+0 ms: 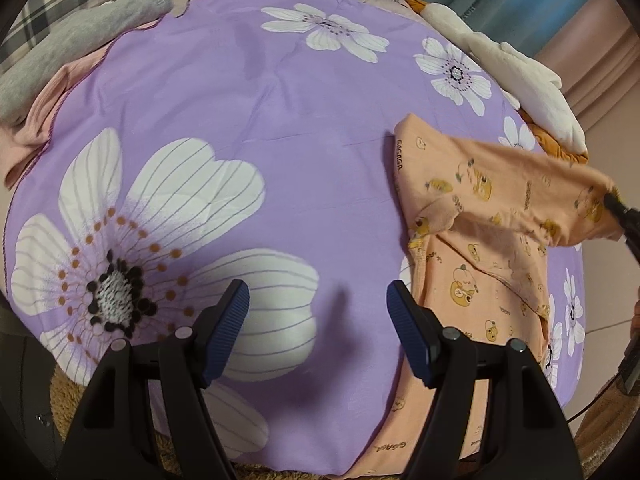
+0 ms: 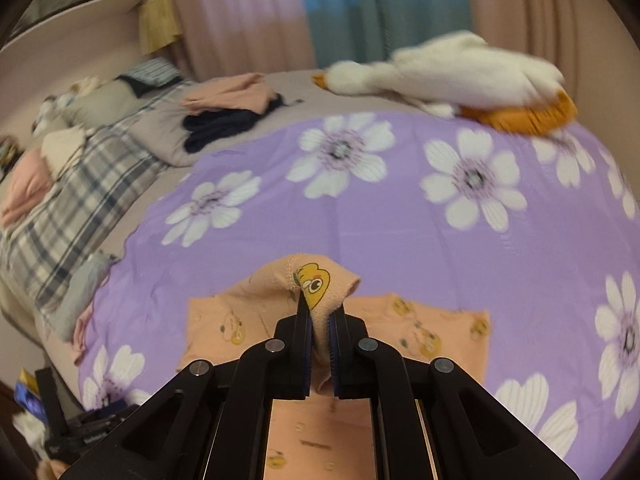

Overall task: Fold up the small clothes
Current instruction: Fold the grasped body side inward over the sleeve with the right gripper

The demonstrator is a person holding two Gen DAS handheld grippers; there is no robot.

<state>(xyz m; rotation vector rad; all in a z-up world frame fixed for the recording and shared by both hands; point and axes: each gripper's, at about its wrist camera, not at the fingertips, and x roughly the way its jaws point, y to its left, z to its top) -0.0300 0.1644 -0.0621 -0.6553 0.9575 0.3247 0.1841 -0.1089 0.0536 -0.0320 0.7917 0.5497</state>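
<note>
right tongs (image 2: pixel 320 320) clamped on orange garment (image 1: pixel 472 216) hem | left tongs (image 1: pixel 318 332) wide open, empty | risk: thin pinch slipped, lifted fold flopped onto bed sheet (image 1: pixel 280 120)

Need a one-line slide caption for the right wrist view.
Right gripper shut on a hem of the peach cartoon-print garment, lifting it off the purple floral sheet.

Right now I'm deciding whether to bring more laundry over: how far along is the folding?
Done: a few folded clothes sit stacked at the far side of the bed. In hand: the right gripper is shut on an edge of the orange printed garment, lifting it off the purple floral sheet; the left gripper is open and empty. Left: the garment isn't folded yet.
</note>
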